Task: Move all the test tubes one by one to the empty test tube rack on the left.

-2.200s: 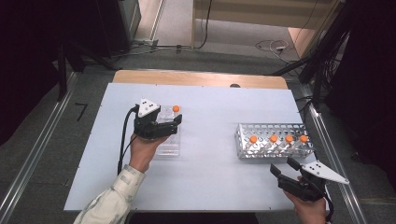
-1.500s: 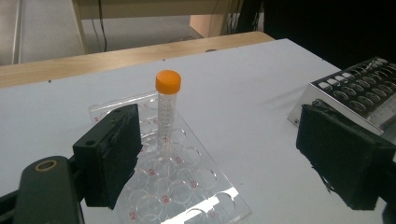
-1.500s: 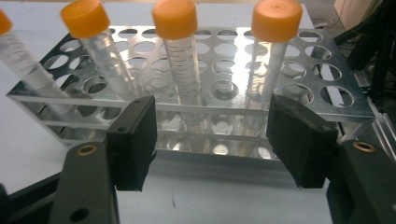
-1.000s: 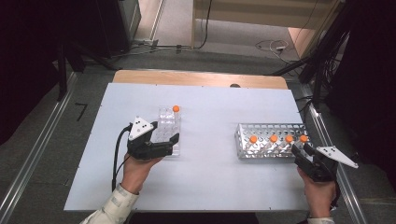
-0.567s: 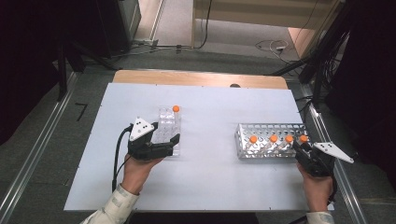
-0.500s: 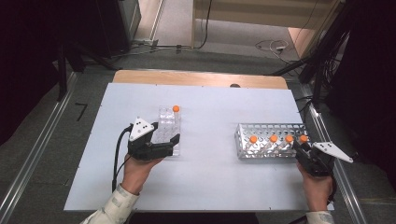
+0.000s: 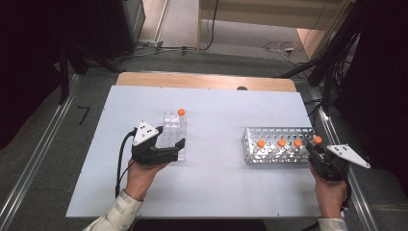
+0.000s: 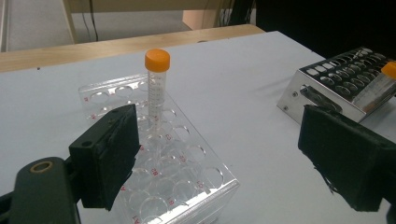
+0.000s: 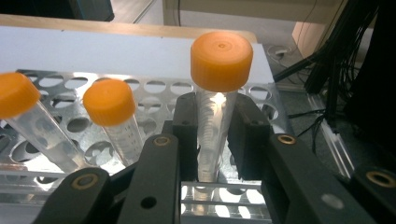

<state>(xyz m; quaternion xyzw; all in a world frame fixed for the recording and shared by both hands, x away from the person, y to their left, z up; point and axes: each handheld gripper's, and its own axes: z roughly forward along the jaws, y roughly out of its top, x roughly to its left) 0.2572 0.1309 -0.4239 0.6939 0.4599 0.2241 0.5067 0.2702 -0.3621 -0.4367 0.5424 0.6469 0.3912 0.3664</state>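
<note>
– Looking leftmost: what's the left gripper (image 7: 180, 148) doing?
– Padded jaws spread wide astride the clear plastic rack (image 7: 173, 130).
– And the right gripper (image 9: 212, 135)?
– Just closed, pinching an orange-capped tube (image 9: 215, 107) in the perforated metal rack (image 7: 276, 139)

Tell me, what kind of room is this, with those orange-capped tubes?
Probably a lab or test room set up for recording handling work. Capped tubes stand in a metal rack, a clear plastic rack holds one more, and cables trail over the floor behind the white table.
</note>
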